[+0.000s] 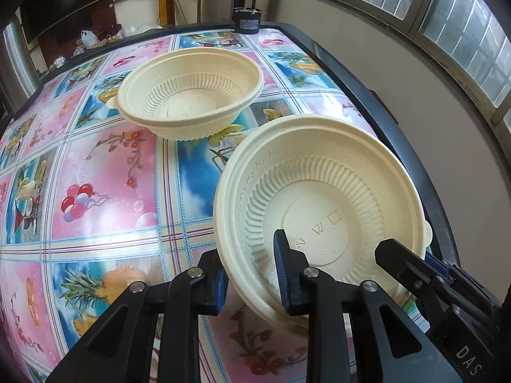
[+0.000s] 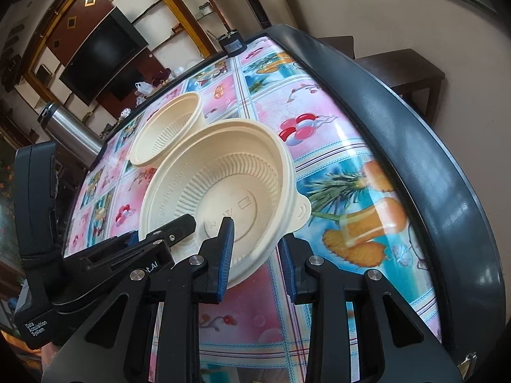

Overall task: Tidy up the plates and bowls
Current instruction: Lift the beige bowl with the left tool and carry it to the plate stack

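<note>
Two grippers clamp one ribbed cream plastic bowl (image 1: pixel 322 220), tilted near the table's (image 2: pixel 399 121) edge: left gripper (image 1: pixel 252 271), right gripper (image 2: pixel 255 249) on its near rim. It looks light, thin, flexible; rim grips suit it.

I read "DAS" on the right gripper (image 1: pixel 412 263) body, "Data Acquisition System" on the left gripper (image 2: pixel 174 228) housing, "t.AI" on its arm, an embossed "W" and a small square on the near bowl (image 1: pixel 319 217) floor, rim lettering too faint to read.

Barred windows (image 1: pixel 431 3), dark television (image 2: pixel 102 54), wooden shelving (image 2: pixel 179 9), beige wall (image 2: pixel 383 9)
</note>
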`<state>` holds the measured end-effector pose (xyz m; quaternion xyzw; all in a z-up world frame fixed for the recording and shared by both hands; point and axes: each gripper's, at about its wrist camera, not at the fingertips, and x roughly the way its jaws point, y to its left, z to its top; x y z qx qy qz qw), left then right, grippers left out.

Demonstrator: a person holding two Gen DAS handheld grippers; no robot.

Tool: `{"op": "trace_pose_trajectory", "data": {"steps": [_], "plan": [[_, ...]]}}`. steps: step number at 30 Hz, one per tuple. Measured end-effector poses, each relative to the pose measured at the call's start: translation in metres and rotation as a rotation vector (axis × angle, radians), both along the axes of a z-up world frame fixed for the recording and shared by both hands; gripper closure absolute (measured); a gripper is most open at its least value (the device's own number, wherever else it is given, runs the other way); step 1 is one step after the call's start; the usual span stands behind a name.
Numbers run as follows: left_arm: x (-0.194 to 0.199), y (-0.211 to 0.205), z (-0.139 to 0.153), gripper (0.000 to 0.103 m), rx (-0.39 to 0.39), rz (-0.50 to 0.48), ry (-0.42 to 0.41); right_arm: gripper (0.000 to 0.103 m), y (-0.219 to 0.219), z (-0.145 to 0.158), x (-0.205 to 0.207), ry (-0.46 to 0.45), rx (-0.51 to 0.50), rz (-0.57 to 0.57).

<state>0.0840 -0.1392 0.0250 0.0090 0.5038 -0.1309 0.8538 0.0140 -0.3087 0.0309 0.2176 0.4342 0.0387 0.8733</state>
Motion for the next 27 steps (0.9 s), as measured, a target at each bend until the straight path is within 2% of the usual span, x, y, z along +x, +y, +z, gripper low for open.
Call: {"op": "trace_pose_trajectory", "data": {"steps": [16, 27], "plan": [[-0.047, 0.083, 0.014, 0.077, 0.012, 0.097, -0.034, 0.075, 0.078, 0.015, -0.024, -0.014, -0.018, 0.138], [-0.063, 0.165, 0.027, 0.077, 0.02, 0.221, -0.077, 0.075, 0.162, 0.031, -0.031, -0.048, -0.058, 0.267]]}}
